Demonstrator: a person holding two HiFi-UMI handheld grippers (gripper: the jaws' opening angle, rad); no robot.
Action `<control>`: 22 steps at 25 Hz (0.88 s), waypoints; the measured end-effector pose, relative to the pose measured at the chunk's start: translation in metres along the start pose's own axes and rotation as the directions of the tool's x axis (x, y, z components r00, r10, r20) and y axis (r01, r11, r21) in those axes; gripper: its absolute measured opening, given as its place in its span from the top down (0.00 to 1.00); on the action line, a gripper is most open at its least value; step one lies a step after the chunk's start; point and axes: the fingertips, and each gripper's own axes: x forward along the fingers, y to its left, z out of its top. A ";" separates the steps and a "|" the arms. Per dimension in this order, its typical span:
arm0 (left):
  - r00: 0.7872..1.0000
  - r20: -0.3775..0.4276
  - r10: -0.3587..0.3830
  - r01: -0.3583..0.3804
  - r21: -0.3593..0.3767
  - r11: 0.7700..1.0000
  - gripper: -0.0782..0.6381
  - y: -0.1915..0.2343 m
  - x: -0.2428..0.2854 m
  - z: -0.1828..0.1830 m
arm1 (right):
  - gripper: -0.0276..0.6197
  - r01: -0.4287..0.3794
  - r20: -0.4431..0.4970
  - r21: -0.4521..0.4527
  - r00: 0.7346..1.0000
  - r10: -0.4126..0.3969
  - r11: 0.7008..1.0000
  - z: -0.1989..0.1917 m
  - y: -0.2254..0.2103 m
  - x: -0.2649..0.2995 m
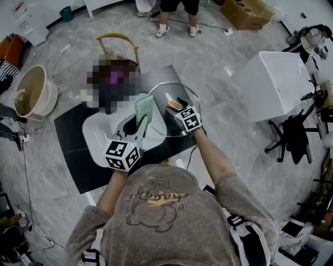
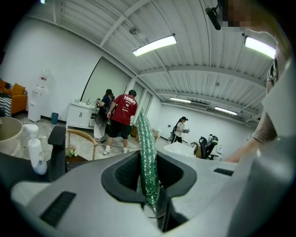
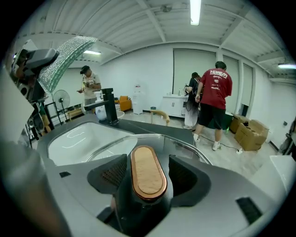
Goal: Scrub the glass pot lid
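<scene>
The right gripper [image 1: 178,110] is clamping the knob [image 3: 148,172] of the glass lid [image 1: 162,96], holding it above the sink [image 1: 96,136]. The left gripper [image 1: 139,123] is pinching a green scrub pad [image 1: 144,107] upright. The lid is lying at its 2 o'clock, seemingly just touching the pad.

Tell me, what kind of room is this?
Probably a big workroom or lab, not a home kitchen. A white sink sits in a dark counter out on the open floor, with office chairs and cardboard boxes around and long strip lights overhead.
</scene>
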 end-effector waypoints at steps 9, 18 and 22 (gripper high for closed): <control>1.000 -0.007 -0.003 0.003 -0.019 1.000 0.77 0.008 0.005 -0.002 | 0.61 -0.020 -0.036 -0.070 0.999 0.017 0.997 -0.007 0.005 0.007; 1.000 -0.006 -0.011 0.011 -0.029 1.000 0.77 0.008 0.005 -0.006 | 0.63 -0.013 -0.053 -0.060 0.999 0.010 0.998 -0.007 0.005 0.009; 1.000 0.006 0.002 -0.002 -0.029 1.000 0.77 0.011 0.000 -0.003 | 0.66 -0.026 -0.069 -0.076 0.997 0.020 0.997 -0.007 0.009 0.008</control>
